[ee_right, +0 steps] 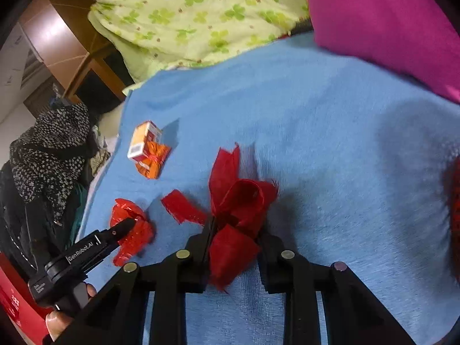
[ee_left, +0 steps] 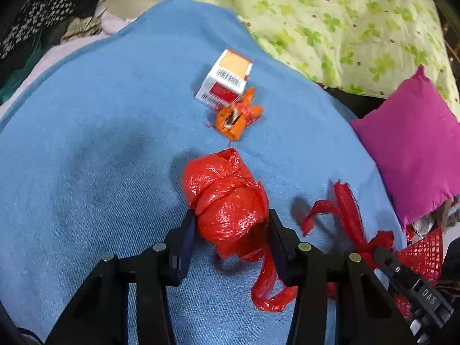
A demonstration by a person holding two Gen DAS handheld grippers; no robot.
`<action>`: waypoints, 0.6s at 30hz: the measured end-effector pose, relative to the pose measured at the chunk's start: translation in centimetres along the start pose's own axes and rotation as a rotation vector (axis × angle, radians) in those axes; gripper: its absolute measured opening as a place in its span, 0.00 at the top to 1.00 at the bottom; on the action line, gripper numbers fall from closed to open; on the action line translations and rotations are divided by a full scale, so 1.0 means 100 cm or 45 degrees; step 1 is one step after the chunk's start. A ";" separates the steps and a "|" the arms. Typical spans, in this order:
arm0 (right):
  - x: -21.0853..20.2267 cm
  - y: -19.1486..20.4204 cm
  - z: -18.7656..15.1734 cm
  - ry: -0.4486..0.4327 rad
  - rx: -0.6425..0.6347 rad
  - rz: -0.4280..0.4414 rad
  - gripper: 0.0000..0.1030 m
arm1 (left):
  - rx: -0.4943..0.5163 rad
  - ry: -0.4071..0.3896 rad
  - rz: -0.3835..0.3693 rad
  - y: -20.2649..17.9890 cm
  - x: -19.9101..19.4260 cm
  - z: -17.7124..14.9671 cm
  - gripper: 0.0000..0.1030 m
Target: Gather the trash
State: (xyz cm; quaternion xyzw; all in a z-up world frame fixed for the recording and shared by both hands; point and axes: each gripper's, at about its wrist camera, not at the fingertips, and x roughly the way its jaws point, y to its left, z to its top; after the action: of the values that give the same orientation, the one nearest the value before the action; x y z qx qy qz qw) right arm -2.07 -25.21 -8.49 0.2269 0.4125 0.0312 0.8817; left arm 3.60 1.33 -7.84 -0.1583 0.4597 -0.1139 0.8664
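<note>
L gripper point(ee_left: 231, 224) clamped on balled red plastic bag point(ee_left: 227, 198), mid blue blanket point(ee_left: 100, 158). R gripper point(ee_right: 234, 230) clamped on red ribbon bow point(ee_right: 238, 201). Small carton point(ee_left: 227, 79) touching orange wrapper point(ee_left: 237, 116), toward blanket's far edge.

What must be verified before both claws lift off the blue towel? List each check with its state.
1. Left claw shut on the crumpled red plastic bag: ok.
2. Right claw shut on the red fabric ribbon bow: ok.
3. Bag tail free of the left claw's fingers: cannot tell.
4. Blue towel not pinched by either claw: cannot tell.
5. Small white-and-orange cardboard box and crumpled orange wrapper collected: not ok, both lie on the towel.
</note>
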 end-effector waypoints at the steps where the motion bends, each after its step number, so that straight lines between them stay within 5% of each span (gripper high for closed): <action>1: -0.005 0.000 0.000 -0.024 -0.005 0.002 0.73 | 0.016 -0.017 -0.002 -0.001 -0.003 0.000 0.54; 6: -0.033 -0.001 0.001 -0.154 -0.042 0.011 0.73 | 0.086 -0.110 -0.032 -0.008 -0.023 -0.003 0.54; 14: -0.085 0.005 -0.002 -0.390 -0.095 0.014 0.73 | 0.380 -0.299 0.055 -0.037 -0.056 -0.020 0.54; 18: -0.085 0.004 -0.004 -0.331 -0.082 0.033 0.73 | 0.429 -0.326 0.083 -0.041 -0.065 -0.026 0.54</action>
State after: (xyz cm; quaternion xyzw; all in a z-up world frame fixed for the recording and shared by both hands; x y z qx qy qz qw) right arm -7.93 -26.77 -2.45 0.2058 0.2907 0.0263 0.9341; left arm -2.31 -0.63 -2.72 -0.0094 0.3251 -0.1398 0.9352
